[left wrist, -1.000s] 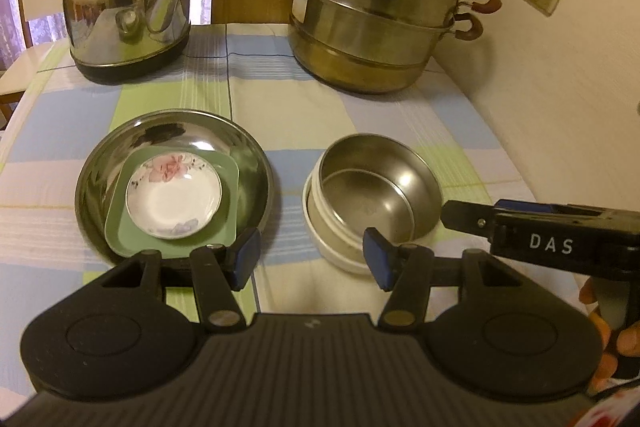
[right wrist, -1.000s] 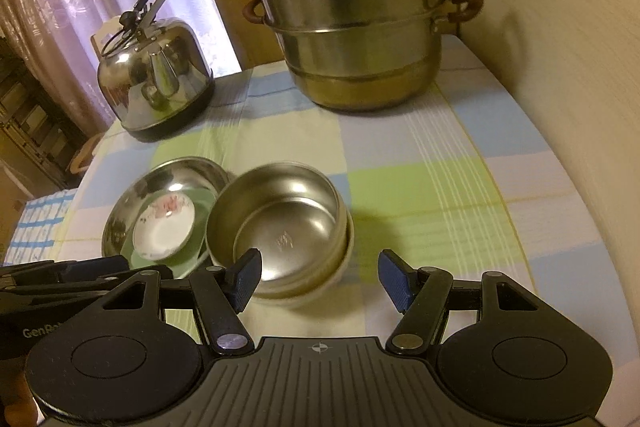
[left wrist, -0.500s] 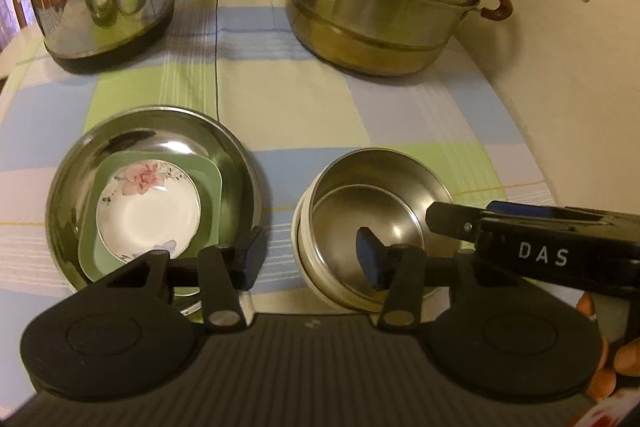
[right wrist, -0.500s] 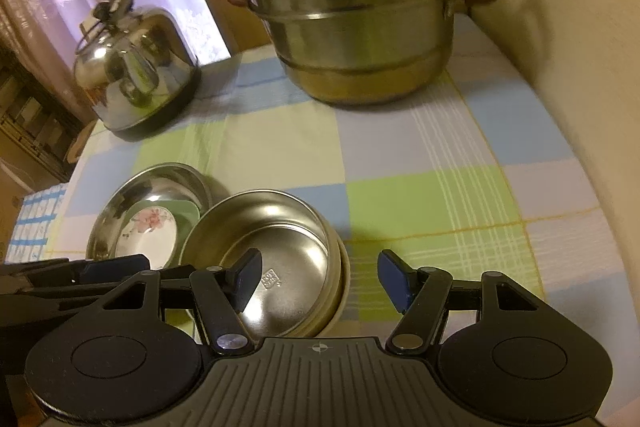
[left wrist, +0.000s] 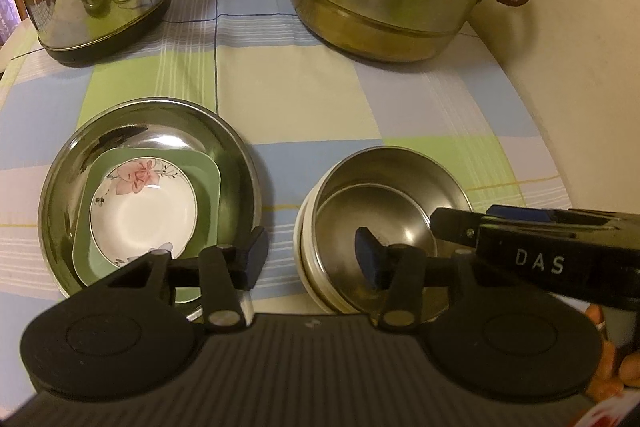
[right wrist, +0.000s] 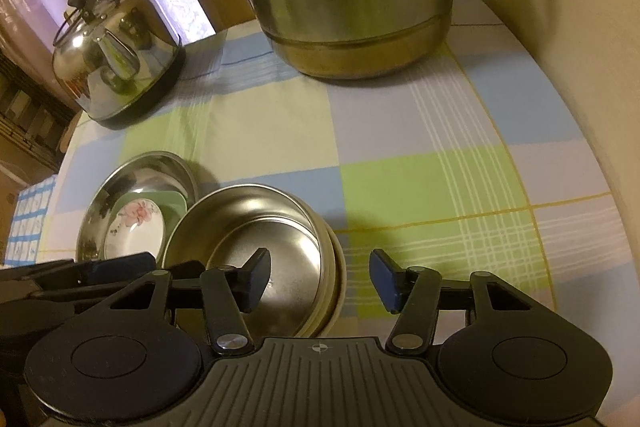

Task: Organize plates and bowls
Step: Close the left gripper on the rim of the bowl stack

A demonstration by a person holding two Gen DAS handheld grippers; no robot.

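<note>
Plate stack: we find a steel plate [left wrist: 148, 131] holding a green square dish [left wrist: 200, 183] and a floral saucer [left wrist: 144, 211] — nested, apparently done.
Bowl stack: a steel bowl [left wrist: 392, 195] sits inside a cream bowl [left wrist: 306, 267], just beside the plates on the checked tablecloth [left wrist: 300, 99].
Left gripper [left wrist: 310, 259]: jaws spread, straddling the bowls' near-left rim, pads not pressing.
Right gripper [right wrist: 320, 277]: jaws closing across the bowls' right rim — no contact visible.
Remaining: we judge only shifting the bowl stack is left.
</note>
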